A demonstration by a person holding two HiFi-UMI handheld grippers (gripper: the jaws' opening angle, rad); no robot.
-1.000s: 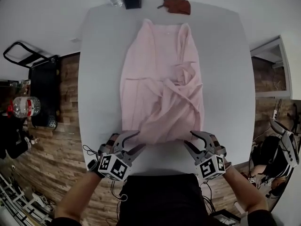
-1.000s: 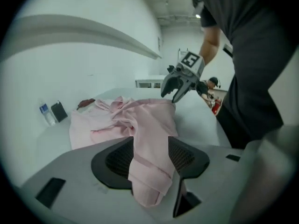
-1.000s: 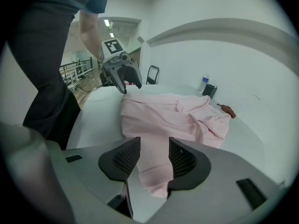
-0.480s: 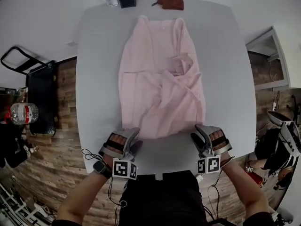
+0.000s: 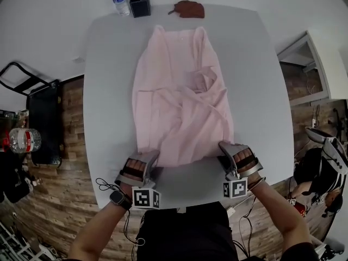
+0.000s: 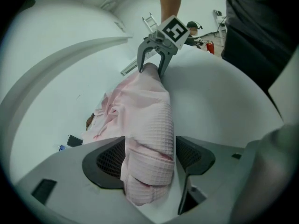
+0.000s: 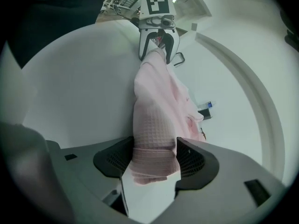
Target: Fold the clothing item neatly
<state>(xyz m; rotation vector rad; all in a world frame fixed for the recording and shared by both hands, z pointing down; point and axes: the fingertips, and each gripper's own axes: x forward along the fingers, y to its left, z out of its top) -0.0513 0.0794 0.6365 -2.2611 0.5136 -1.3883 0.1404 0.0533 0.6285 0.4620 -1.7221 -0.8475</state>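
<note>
Head view takes in the whole pink waffle-weave robe (image 5: 182,102), spread lengthwise down the middle of the white desk (image 5: 106,91). Its collar end lies far from the person and its hem lies at the near edge, and the sleeves are folded inward and cross in rumpled creases over the right half. Only this view shows the far edge of the desk clearly, where a water bottle (image 5: 118,0), a black pen holder (image 5: 140,4) and a small brown object (image 5: 187,8) stand beyond the collar. The left gripper (image 5: 148,156) sits at the near left corner of the hem and the right gripper (image 5: 228,148) at the near right corner. From above, the state of the jaws is hard to read. The two gripper views show it: each looks along the hem toward the other gripper. They also bring out the grid texture of the cloth and the doubled band along the hem. Both pairs of jaws have just been opening and now stand apart. The folded hem corner lies loosely between the pads of each gripper, resting on the desk.
</note>
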